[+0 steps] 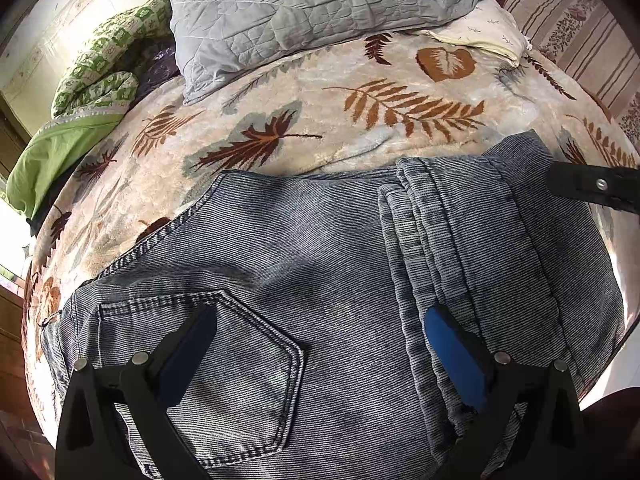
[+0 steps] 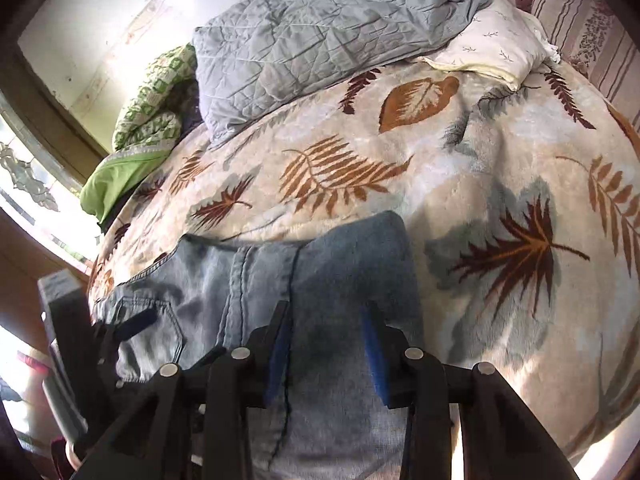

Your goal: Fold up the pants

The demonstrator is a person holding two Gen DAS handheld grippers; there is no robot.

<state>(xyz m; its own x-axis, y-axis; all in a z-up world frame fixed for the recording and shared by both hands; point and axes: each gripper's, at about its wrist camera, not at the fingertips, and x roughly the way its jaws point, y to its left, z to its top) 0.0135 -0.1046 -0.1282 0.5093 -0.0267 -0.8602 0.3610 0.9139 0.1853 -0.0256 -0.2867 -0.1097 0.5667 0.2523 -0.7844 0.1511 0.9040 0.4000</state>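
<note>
Left wrist view: the folded blue-grey denim pants [image 1: 320,280] are laid flat on the near part of the bed, on the beige plush blanket printed with brown leaves [image 1: 320,104]. A stitched back pocket [image 1: 224,376] is seen at the lower left, and a folded leg with thick seams [image 1: 448,240] is laid over the right half. The left tongs [image 1: 320,360] are held spread wide above the denim, with the blue pads [image 1: 456,360] well apart and nothing clamped between them. Part of the black right tongs [image 1: 592,188] is seen at the right edge.

At the far edge of the bed, a grey quilted comforter [image 1: 304,12], a cream pillow [image 1: 488,28] and a green patterned quilt [image 1: 100,68] are piled.

Right wrist view: the pants [image 2: 340,264] are seen at the near edge of the bed, on the blanket [image 2: 500,152]. The right tongs [image 2: 326,354] are held apart over the folded right portion of the denim; no fabric is clamped. The left tongs [image 2: 136,324] are seen at the left, over the pocket area.
</note>
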